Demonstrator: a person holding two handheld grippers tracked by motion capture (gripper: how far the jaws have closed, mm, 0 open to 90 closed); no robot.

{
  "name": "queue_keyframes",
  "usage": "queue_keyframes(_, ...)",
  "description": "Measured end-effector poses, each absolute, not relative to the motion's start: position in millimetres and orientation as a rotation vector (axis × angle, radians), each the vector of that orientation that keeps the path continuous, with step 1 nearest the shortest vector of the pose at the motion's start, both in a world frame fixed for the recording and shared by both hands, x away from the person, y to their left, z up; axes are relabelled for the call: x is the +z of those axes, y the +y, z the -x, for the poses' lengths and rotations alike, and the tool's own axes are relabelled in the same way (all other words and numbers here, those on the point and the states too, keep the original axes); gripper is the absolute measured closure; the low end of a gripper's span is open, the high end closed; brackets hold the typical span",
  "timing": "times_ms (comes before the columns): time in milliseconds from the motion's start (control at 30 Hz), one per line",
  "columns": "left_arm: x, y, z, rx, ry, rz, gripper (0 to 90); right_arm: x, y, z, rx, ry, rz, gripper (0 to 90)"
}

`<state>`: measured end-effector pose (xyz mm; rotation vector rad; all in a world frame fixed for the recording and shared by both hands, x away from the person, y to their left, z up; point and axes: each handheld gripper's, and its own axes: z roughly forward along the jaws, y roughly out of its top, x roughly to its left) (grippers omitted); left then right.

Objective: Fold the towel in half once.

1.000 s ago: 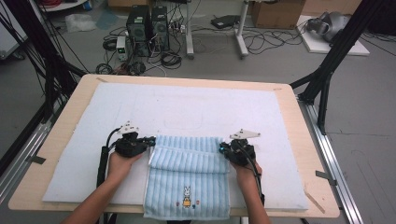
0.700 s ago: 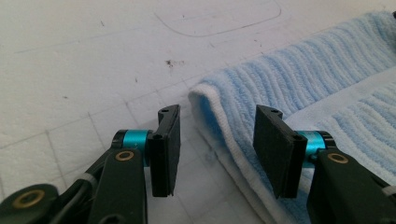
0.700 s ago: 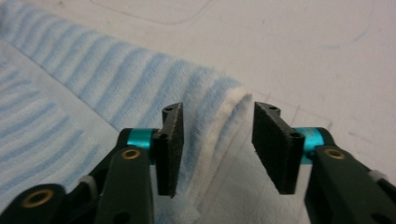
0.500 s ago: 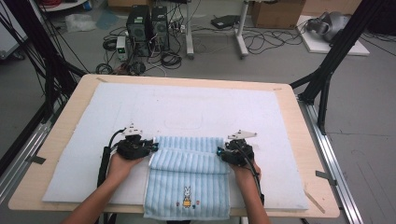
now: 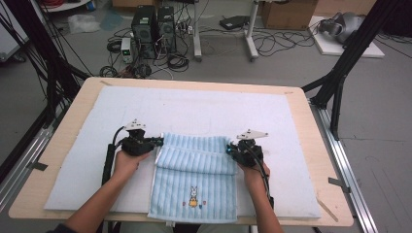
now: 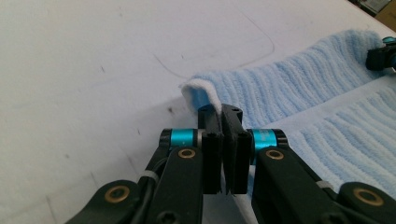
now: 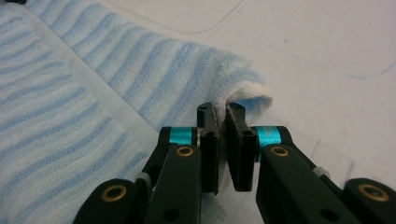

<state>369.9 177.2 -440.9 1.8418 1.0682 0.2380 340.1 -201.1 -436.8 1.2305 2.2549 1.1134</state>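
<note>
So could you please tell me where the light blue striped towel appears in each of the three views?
High view: towel bottom centre, between both tongs.
Left gripper view: right half, its folded corner pinched at centre.
Right gripper view: left and top, its folded corner pinched at centre.
Shared landmark: the white mat.

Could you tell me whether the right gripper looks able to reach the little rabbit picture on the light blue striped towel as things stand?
Probably not yet: the right gripper is shut on the light blue striped towel at its folded edge. The rabbit picture lies uncovered close by, so it would have to let go first.
</note>
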Motion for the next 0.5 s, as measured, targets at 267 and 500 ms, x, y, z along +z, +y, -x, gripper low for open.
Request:
queue_keyframes(267, -435.7, 176.6, -398.6, 0.265, 1.093, -1.808, 86.4, -432.8, -197.2, -369.0, 1.118, 2.183, -1.24, 84.6)
queue_keyframes(500, -436.4, 174.5, -419.4, 0.322, 1.084, -1.762, 86.1, -429.9, -194.7, -391.3, 1.093, 2.144, -1.256, 84.6)
